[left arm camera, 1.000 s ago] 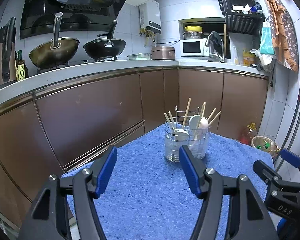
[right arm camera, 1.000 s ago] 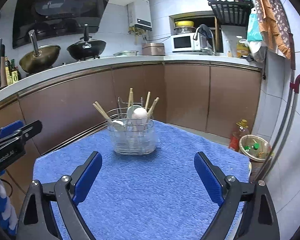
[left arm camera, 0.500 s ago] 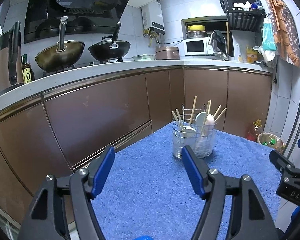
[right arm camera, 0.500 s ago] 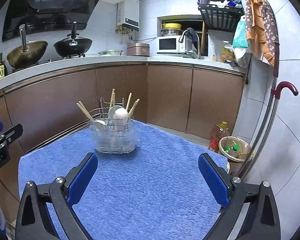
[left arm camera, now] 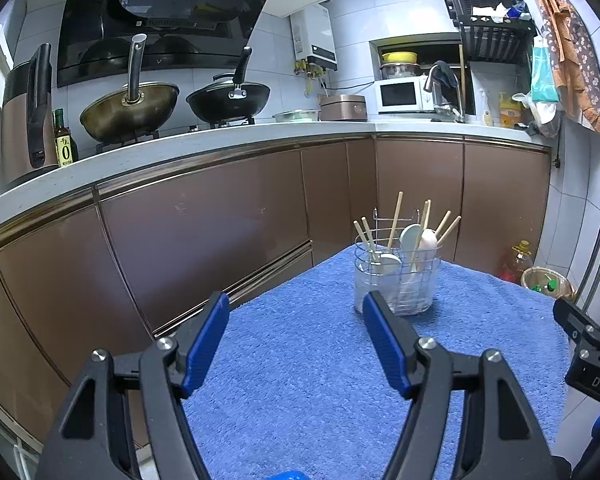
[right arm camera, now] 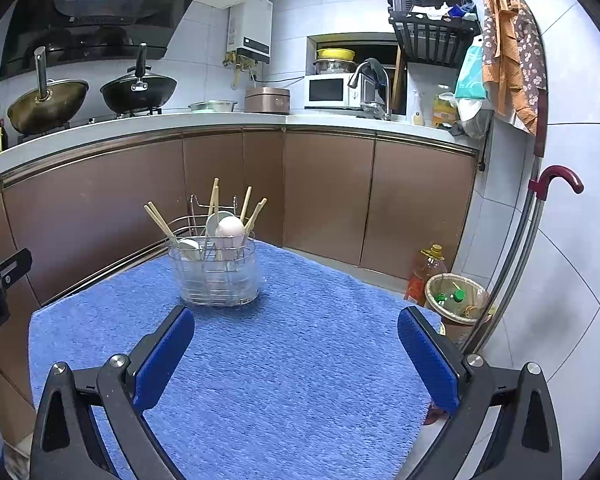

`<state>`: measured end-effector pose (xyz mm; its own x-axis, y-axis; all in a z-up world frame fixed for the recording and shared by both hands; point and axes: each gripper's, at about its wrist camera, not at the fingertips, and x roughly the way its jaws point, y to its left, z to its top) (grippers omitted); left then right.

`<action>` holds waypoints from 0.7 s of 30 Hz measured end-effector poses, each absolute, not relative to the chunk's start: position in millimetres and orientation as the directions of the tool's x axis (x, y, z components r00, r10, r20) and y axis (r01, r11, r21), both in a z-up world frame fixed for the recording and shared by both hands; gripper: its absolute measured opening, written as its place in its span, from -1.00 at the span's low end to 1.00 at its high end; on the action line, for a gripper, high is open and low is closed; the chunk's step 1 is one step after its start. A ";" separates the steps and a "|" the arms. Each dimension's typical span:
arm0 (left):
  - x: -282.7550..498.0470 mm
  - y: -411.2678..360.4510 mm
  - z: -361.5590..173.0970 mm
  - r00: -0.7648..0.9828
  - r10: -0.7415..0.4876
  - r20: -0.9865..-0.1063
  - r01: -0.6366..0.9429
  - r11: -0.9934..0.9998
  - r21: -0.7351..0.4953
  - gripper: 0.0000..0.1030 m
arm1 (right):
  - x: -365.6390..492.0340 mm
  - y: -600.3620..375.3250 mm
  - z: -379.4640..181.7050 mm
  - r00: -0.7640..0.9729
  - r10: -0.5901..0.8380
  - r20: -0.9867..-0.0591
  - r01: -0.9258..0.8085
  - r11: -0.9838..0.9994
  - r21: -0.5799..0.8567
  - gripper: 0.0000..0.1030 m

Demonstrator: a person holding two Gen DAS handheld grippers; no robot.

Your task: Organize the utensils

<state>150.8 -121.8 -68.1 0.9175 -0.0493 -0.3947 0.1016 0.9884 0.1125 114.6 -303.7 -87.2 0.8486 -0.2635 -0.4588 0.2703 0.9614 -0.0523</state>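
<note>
A wire utensil holder stands upright on a blue towel. It holds several wooden chopsticks and white spoons. My left gripper hovers open over the towel, short of the holder, which shows just past its right fingertip. My right gripper is wide open over the towel, to the right of the holder and nearer to me. Nothing lies between either pair of fingers. Each view catches the other gripper at its edge.
Brown cabinets under a white counter run behind and to the left of the towel. Two woks sit on the hob. A waste bin, an oil bottle and a red-handled cane stand to the right.
The jaws of both grippers stand slightly wider than before. The right wrist view has swung to the right, so the holder sits further left in it. Nothing was picked up.
</note>
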 end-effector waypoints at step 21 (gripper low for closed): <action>144.7 -116.8 -66.5 0.929 -0.039 -0.369 0.085 0.990 0.109 0.31 | 110.7 -306.8 -86.6 0.830 -0.332 -0.448 0.328 0.940 -0.090 1.00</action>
